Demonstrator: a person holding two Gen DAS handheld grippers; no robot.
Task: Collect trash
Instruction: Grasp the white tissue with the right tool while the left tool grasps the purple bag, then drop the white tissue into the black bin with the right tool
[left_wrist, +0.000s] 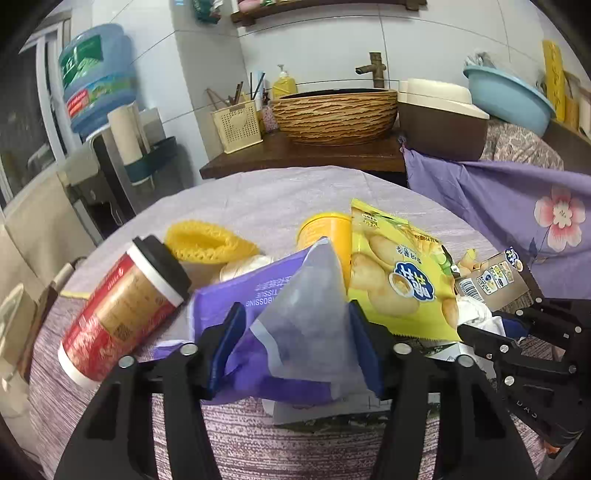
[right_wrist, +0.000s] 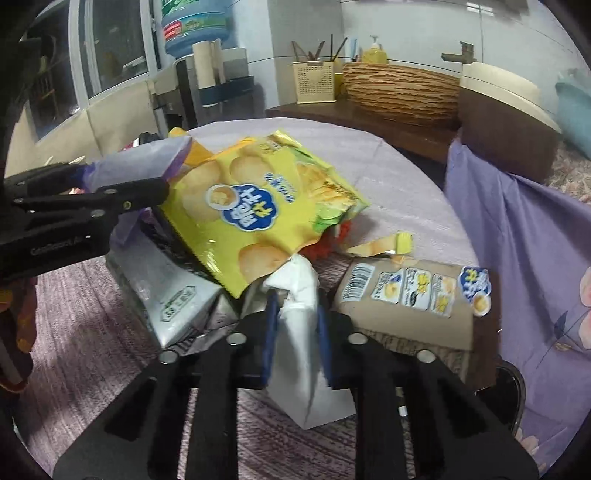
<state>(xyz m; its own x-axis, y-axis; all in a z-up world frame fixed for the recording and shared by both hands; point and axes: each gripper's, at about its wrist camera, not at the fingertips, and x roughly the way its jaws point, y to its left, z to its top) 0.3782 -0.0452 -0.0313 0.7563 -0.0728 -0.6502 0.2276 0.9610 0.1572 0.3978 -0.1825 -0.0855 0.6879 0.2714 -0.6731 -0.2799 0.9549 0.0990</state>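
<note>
My left gripper (left_wrist: 297, 343) is clenched on a purple tissue pack (left_wrist: 258, 295), its blue pads pressing the crumpled translucent wrapper from both sides. The pack sits lifted between the fingers, over the near middle of the round table (left_wrist: 258, 199) with its lilac cloth. Just left of it a red paper cup (left_wrist: 122, 310) with a black lid lies tilted on its side toward the table's left edge. Behind the pack I see a yellow mesh sleeve (left_wrist: 207, 240) and a yellow can (left_wrist: 325, 229), the can partly hidden by a yellow chip bag (left_wrist: 399, 273) that leans against the pack's right side.

My right gripper (right_wrist: 295, 332) is clamped on a white tissue (right_wrist: 299, 317), which stands pinched between the pads and trails down toward me. The tissue's top touches the chip bag's lower edge. Just left of it lies a silver foil wrapper (right_wrist: 166, 295); to the right, a torn brown chip package (right_wrist: 406, 295) lies flat near the table's right edge.
</note>
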